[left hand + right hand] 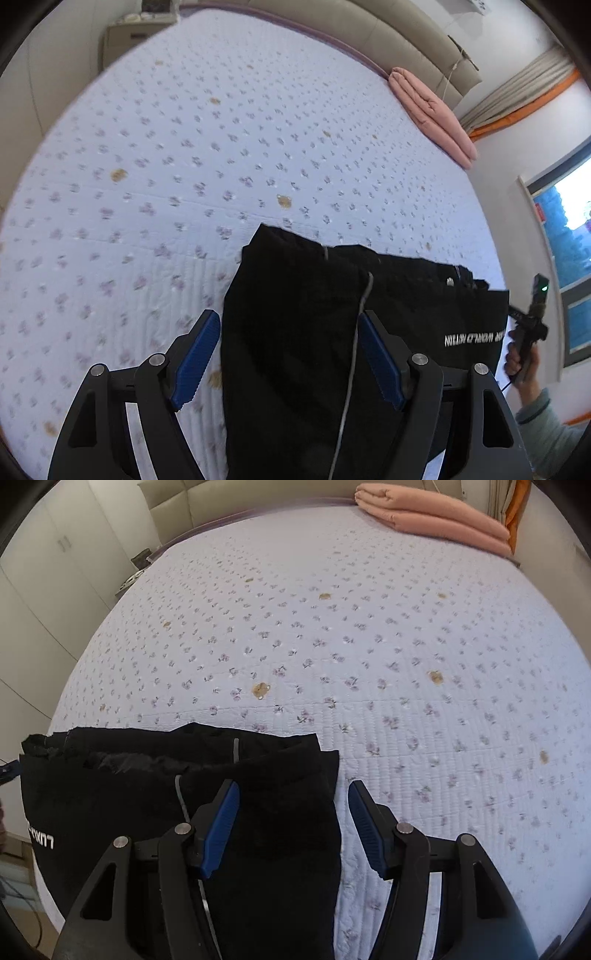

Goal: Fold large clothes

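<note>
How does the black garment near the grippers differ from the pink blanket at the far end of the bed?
The black garment lies at the near edge of the bed; the pink blanket sits at the far end by the headboard. The black garment is thin, with white lettering and a drawstring; the pink blanket is plain and looks thick and rolled. The black garment lies under both grippers' open jaws; nothing is near the pink blanket. Both are folded on the floral bedspread.
</note>
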{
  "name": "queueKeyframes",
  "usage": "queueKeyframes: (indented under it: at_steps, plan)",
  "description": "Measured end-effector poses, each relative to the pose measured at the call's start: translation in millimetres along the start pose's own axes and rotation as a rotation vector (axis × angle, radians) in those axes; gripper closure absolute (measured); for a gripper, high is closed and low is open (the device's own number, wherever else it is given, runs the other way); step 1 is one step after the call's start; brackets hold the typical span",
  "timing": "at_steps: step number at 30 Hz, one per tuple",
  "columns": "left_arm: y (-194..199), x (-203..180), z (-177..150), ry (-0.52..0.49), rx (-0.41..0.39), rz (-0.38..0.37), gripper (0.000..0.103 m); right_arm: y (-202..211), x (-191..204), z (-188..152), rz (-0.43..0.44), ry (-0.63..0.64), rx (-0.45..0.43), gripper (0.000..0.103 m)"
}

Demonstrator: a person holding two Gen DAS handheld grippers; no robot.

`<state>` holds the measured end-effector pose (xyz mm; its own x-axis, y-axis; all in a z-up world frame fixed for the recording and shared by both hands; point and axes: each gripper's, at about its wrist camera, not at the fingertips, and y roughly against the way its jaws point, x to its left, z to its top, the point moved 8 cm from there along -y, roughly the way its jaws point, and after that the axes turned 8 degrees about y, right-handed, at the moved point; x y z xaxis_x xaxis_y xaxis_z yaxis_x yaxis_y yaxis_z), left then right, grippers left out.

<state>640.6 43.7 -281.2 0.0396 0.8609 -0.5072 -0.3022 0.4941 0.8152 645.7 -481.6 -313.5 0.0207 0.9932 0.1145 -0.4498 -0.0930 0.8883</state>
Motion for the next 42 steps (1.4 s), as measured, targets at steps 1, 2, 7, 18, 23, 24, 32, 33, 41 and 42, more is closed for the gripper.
queueKeyframes:
  at_steps: [1,2,7,18,23,24,32,33,41,42]
  plan:
    - [-8,2,5,0.009,0.010,-0.017,0.025,-4,-1,0,0.007,-0.010,0.005,0.038]
    - [-13,3,9,0.014,0.009,-0.020,0.025,-5,-1,0,0.008,-0.017,0.007,0.038]
    - [-28,-5,19,-0.010,0.019,-0.090,0.067,-19,12,1,0.019,-0.012,0.022,0.077]
    - [34,-29,50,-0.033,-0.201,-0.083,0.094,51,7,36,-0.347,0.066,-0.131,0.086]
    - [-27,-8,65,-0.057,-0.177,0.149,0.094,-15,4,45,-0.451,0.080,-0.040,0.086]
    - [-43,1,64,-0.049,-0.158,0.178,0.094,-30,1,41,-0.449,0.069,-0.011,0.086]
    - [-104,37,50,-0.058,-0.036,0.315,0.090,-97,0,18,-0.431,0.064,0.153,0.083]
    - [-101,38,52,-0.054,-0.045,0.314,0.086,-98,-3,19,-0.429,0.059,0.166,0.081]
    - [-26,67,67,0.057,-0.144,0.235,0.036,-42,-17,17,-0.304,-0.132,0.077,0.046]
    - [-19,67,66,0.044,-0.152,0.229,0.035,-29,-17,14,-0.294,-0.157,0.053,0.046]
